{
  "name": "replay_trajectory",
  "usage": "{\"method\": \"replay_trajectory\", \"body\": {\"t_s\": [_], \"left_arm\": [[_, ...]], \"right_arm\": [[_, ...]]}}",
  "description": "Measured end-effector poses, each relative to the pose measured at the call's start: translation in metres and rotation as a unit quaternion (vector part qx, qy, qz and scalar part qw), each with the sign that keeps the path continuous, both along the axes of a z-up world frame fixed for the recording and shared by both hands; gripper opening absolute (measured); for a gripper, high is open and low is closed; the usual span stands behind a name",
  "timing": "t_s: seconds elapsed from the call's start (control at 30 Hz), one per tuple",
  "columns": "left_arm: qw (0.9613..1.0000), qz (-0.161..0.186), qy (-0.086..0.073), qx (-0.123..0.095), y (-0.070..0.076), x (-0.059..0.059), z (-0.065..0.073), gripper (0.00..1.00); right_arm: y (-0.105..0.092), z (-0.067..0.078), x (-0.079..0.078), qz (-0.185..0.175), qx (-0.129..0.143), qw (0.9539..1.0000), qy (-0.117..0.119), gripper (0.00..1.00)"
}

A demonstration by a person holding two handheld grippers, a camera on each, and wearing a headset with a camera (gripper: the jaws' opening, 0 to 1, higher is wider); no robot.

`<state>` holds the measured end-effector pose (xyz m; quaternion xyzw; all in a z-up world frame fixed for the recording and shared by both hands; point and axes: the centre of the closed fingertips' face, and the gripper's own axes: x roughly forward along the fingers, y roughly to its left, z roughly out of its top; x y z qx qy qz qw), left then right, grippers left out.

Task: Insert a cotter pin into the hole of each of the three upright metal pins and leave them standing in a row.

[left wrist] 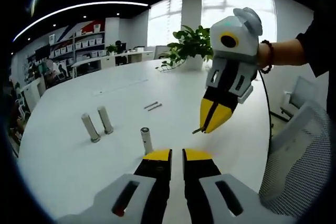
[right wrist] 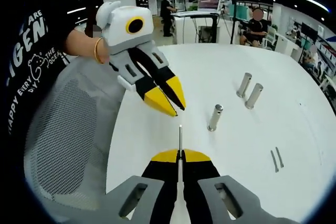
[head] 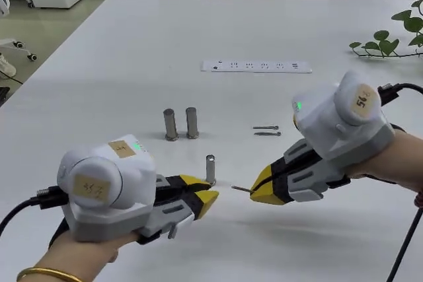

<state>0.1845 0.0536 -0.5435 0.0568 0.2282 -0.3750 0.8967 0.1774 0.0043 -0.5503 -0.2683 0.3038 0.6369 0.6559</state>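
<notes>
- The sticker on my right gripper (head: 264, 189) reads "56". Its jaws are clenched on a cotter pin (head: 241, 189) that pokes out at centre frame.
- My left gripper (head: 206, 191), lower left, is slightly parted and empty; I cannot read its sticker.
- The near metal pin (head: 210, 169) stands between the tips, with the second metal pin (head: 170, 125) and third metal pin (head: 192, 123) upright behind it.
- The right gripper view shows shirt lettering (right wrist: 31, 77), "HAPPY EVERY".
- The head view shows a power strip (head: 256, 66), upper centre.

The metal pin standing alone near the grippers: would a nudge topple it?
Probably: the metal pin is tall and slim on a small base, so it likely tips easily. Once down, its round body would likely roll on the smooth table. It looks solid metal, so probably stiff and heavy for its size.
</notes>
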Motion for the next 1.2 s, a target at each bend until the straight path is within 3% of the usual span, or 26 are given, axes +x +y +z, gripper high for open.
{"method": "replay_trajectory", "body": {"t_s": [0.2,0.3,0.5,0.73,0.93,1.2], "left_arm": [[0.9996,0.023,-0.009,0.016,0.004,0.008,-0.003,0.1],[0.9987,0.032,-0.017,0.034,0.006,0.013,-0.007,0.16],[0.9977,0.053,-0.017,0.039,0.005,0.026,-0.012,0.17],[0.9955,0.084,-0.006,0.043,0.008,0.038,-0.022,0.16],[0.9947,0.09,-0.003,0.049,0.006,0.046,-0.03,0.16],[0.9932,0.102,0.0,0.057,0.003,0.057,-0.041,0.15]], "right_arm": [[0.0,-0.001,0.011,-0.02,-0.016,0.9997,0.002,0.0],[-0.001,-0.002,0.015,-0.034,-0.04,0.9986,0.006,0.0],[0.001,-0.002,0.023,-0.049,-0.068,0.9964,0.009,0.0],[0.002,-0.002,0.033,-0.062,-0.103,0.9927,0.008,0.0],[0.005,-0.007,0.041,-0.067,-0.116,0.9909,0.015,0.0],[0.002,-0.015,0.047,-0.065,-0.144,0.9873,-0.005,0.0]]}}
